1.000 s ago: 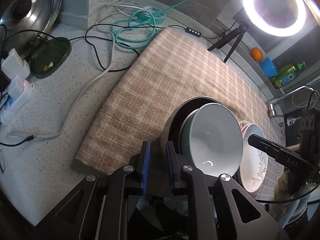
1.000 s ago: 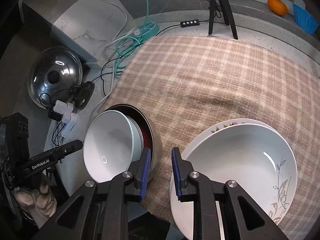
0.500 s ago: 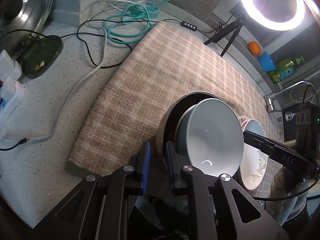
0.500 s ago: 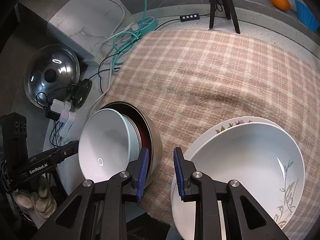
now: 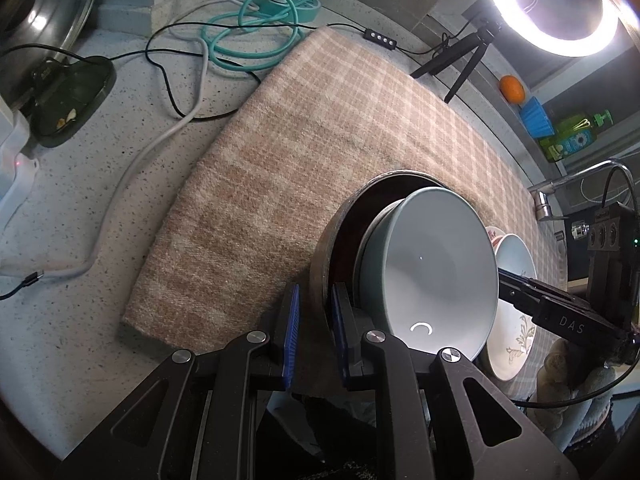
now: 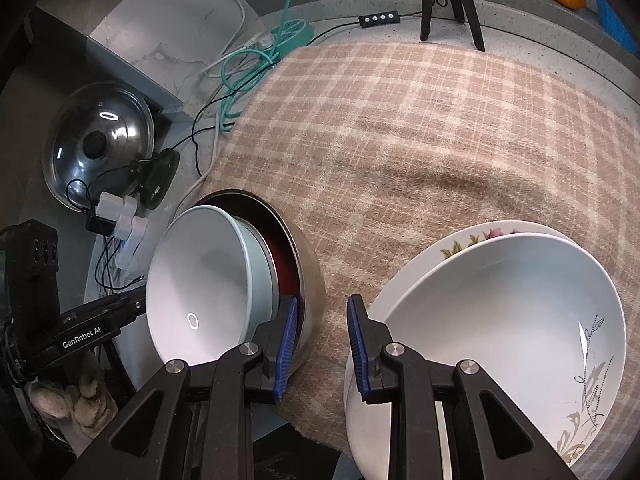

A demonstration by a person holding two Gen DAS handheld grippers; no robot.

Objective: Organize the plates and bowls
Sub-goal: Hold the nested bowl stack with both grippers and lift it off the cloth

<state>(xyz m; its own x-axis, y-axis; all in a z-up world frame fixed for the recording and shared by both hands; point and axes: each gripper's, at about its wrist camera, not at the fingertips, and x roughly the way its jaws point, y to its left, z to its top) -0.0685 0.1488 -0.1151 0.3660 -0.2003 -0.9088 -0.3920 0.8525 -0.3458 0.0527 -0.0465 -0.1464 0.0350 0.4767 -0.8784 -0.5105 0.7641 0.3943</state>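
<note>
A pale blue-grey bowl (image 5: pixel 436 268) leans tilted inside a metal bowl with a dark red inside (image 5: pixel 340 232) on the checked cloth (image 5: pixel 320 128). My left gripper (image 5: pixel 314 304) is shut on the near rim of the metal bowl. In the right wrist view the same blue-grey bowl (image 6: pixel 200 284) and metal bowl (image 6: pixel 308 280) sit left of my right gripper (image 6: pixel 322 322), which is open and empty over the cloth (image 6: pixel 400 140). A white bowl with a leaf pattern (image 6: pixel 500 320) rests on a floral plate (image 6: pixel 472 236) at the right.
Teal and white cables (image 5: pixel 248 32), a power strip and a pot lid (image 6: pixel 100 140) lie on the speckled counter at the left. A ring light on a tripod (image 5: pixel 552 4), an orange (image 5: pixel 512 88), a soap bottle and a tap (image 5: pixel 568 184) stand at the back right.
My right gripper's jaws have opened wider and it has shifted slightly toward the bowls. My left gripper stays shut on the metal bowl's rim, and its view has shifted slightly.
</note>
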